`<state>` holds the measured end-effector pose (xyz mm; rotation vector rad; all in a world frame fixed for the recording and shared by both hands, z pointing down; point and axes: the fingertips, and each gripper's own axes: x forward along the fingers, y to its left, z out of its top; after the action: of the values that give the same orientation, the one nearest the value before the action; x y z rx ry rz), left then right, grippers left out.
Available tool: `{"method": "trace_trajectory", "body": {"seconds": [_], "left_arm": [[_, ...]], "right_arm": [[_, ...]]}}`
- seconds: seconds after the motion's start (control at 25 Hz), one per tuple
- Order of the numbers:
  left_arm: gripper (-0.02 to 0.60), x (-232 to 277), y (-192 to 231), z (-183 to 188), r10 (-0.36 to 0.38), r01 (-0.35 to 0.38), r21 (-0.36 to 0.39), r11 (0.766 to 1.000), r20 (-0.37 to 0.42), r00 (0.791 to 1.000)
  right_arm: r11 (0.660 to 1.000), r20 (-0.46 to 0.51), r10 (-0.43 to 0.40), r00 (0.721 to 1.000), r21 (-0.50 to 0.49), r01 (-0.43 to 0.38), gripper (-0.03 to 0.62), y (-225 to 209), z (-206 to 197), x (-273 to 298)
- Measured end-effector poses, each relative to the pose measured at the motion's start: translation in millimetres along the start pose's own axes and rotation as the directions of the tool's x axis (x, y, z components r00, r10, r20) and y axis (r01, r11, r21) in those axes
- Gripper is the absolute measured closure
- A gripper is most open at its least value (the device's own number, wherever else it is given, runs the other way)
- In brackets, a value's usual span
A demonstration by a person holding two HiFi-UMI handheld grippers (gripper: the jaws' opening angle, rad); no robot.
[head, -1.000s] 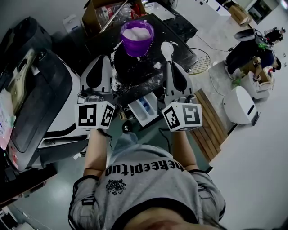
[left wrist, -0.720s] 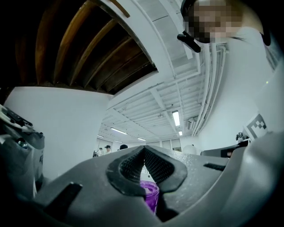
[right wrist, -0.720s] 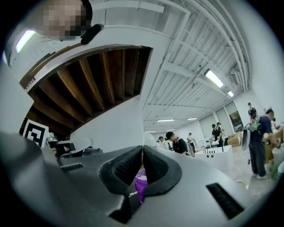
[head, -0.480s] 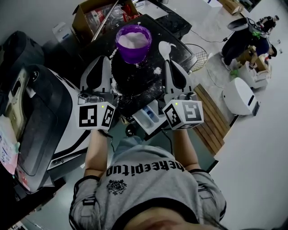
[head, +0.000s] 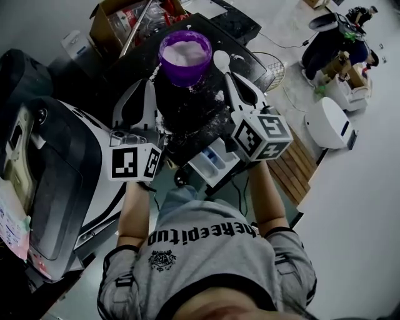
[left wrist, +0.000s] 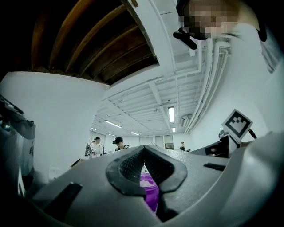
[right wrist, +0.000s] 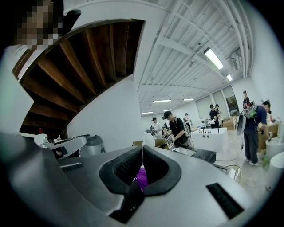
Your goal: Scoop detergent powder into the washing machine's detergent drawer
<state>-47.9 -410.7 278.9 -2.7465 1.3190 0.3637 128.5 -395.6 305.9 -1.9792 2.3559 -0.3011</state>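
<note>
A purple bucket (head: 185, 55) heaped with white powder stands on the black washing machine top (head: 187, 106), which is dusted with spilled powder. My right gripper (head: 232, 86) is shut on the handle of a white spoon (head: 221, 60), whose bowl sits just right of the bucket rim. In the right gripper view the spoon (right wrist: 147, 140) rises past the closed jaws of the right gripper (right wrist: 142, 149), with the bucket (right wrist: 141, 176) behind. My left gripper (head: 148, 87) is shut and empty, left of the bucket; the left gripper (left wrist: 143, 149) shows the bucket (left wrist: 151, 190) beyond. The detergent drawer (head: 215, 161) stands pulled out below.
A cardboard box (head: 119, 19) of clutter sits behind the bucket. A white machine with a dark lid (head: 69, 169) is at the left. A wire basket (head: 270, 67), wooden slats (head: 300, 164) and a white bin (head: 328, 131) lie to the right. People stand in the background.
My right gripper has swung left and tilted, bringing the spoon's bowl up beside the bucket rim. The left gripper has stayed beside the bucket.
</note>
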Motion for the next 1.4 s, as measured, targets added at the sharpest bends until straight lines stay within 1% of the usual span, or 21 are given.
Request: {"method": "trace_trajectory", "body": {"seconds": [0.12, 0.28, 0.44, 0.56, 0.68, 0.84, 1.0, 1.12, 1.24, 1.4], "left_arm": [[0.577, -1.3, 3.1, -5.1, -0.009, 0.009, -0.006, 1.000, -0.011, 1.000], [0.577, -3.1, 9.5, -10.6, -0.016, 0.016, -0.006, 1.000, -0.018, 1.000], [0.578, -3.5, 16.5, -14.5, -0.019, 0.019, -0.006, 1.000, -0.023, 1.000], [0.577, -2.7, 20.2, -17.1, -0.023, 0.023, -0.011, 1.000, -0.025, 0.999], [0.578, -1.3, 22.8, -20.9, -0.031, 0.031, -0.015, 0.999, -0.031, 0.999], [0.578, 0.5, 27.2, -26.5, -0.038, 0.038, -0.019, 0.999, -0.037, 0.999], [0.577, 3.0, 30.0, -30.9, -0.043, 0.043, -0.023, 0.999, -0.039, 0.998], [0.578, 3.7, 32.8, -35.4, -0.044, 0.043, -0.029, 0.999, -0.047, 0.998], [0.578, 4.1, 37.7, -40.1, -0.043, 0.041, -0.041, 0.998, -0.051, 0.998], [0.578, 6.0, 43.7, -45.0, -0.044, 0.041, -0.048, 0.998, -0.058, 0.997]], "right_arm": [[0.999, -0.082, 0.028, 0.996, 0.033, -0.025, 0.586, -2.1, -5.2, 17.7], [0.998, -0.172, 0.059, 0.983, 0.016, -0.057, 0.586, -1.0, -9.3, 41.5], [0.994, -0.253, 0.106, 0.962, 0.005, -0.108, 0.586, 4.7, -11.4, 66.9], [0.991, -0.315, 0.131, 0.940, 0.012, -0.134, 0.586, 6.8, -16.1, 87.2], [0.987, -0.382, 0.163, 0.910, 0.053, -0.155, 0.586, 8.4, -24.4, 106.5], [0.985, -0.465, 0.170, 0.869, 0.092, -0.143, 0.586, 4.8, -36.1, 130.7], [0.984, -0.553, 0.176, 0.814, 0.117, -0.134, 0.586, 0.5, -49.4, 154.1], [0.986, -0.610, 0.164, 0.775, 0.101, -0.129, 0.586, -2.2, -58.5, 170.7], [0.990, -0.653, 0.140, 0.745, 0.074, -0.121, 0.586, -3.3, -66.5, 186.9], [0.990, -0.708, 0.134, 0.693, 0.070, -0.120, 0.588, -1.9, -78.3, 203.7]]}}
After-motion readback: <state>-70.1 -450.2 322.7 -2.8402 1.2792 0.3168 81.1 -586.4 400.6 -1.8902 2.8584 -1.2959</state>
